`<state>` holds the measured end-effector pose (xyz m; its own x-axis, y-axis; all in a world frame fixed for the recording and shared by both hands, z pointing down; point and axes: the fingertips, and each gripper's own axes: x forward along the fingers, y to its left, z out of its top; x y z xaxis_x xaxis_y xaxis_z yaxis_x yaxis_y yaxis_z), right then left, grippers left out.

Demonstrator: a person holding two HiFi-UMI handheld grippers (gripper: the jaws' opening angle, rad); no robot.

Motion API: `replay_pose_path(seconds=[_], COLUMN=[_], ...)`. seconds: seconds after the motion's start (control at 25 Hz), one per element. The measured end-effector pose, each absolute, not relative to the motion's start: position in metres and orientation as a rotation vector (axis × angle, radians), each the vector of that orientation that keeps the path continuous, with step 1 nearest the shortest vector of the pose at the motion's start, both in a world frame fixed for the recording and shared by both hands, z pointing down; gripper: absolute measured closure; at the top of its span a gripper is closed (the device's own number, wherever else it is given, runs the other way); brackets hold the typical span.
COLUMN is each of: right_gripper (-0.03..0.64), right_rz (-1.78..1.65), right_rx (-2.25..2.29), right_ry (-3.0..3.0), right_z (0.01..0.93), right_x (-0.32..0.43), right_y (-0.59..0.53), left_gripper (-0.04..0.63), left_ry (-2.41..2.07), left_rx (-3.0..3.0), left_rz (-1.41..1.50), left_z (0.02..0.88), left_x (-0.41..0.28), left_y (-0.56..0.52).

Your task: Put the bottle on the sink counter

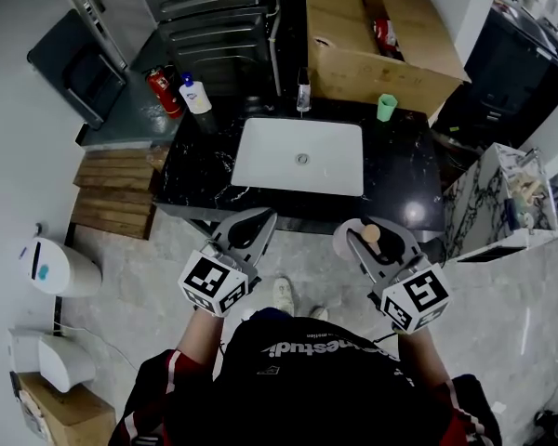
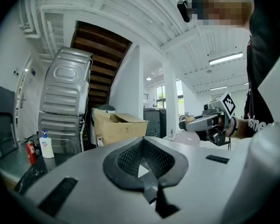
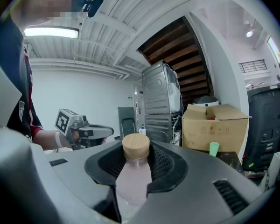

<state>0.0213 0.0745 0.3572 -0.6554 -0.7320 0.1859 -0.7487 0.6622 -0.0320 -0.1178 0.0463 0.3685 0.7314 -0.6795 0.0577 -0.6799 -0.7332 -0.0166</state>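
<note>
One step of the task is done: the bottle (image 3: 133, 174) is in hand. My right gripper (image 1: 376, 239) is clamped on it, with the dark pads pressing its neck just under the wooden cap (image 3: 136, 146). The placing itself is not yet done. In the head view the bottle hangs in the air just short of the front edge of the sink counter (image 1: 402, 173), over the floor and not over the black top.

My left gripper (image 1: 247, 231) has its jaws closed together with nothing between them. It is level with the right one and apart from it.

What is left, in my judgement:
- carry the bottle forward over the counter
- lower it onto a bare patch to the right of the white basin (image 1: 300, 156), short of the green cup (image 1: 386, 107)
- release it

Orientation: the long axis is close to vertical. The cap points up and the pale body hangs below the jaws; the left gripper view shows the same. A slight lean cannot be ruled out. The base faces down, so little turning should be needed before setting it down
</note>
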Motion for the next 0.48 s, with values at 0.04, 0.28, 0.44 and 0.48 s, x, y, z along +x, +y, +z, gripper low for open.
replay_pose_path(seconds=[0.04, 0.28, 0.44, 0.48], right_gripper=[0.463, 0.463, 0.463, 0.463], right_rz=[0.166, 0.164, 0.157, 0.153], right_rx=[1.222, 1.275, 1.313, 1.326], right_ry=[-2.718, -2.703, -2.684, -2.681], right_z=[0.36, 0.364, 0.361, 0.36], right_x=[0.022, 0.026, 0.022, 0.021], right_y=[0.072, 0.038, 0.005, -0.005], left_gripper=[0.581, 0.581, 0.581, 0.581], left_ry=[-1.145, -1.114, -1.065, -1.05], left_rx=[2.916, 2.933, 2.943, 2.95], left_rz=[0.095, 0.109, 0.098, 0.092], left_z=[0.37, 0.377, 0.38, 0.379], left_x=[-0.118, -0.116, -0.116, -0.116], left_y=[0.044, 0.007, -0.034, -0.045])
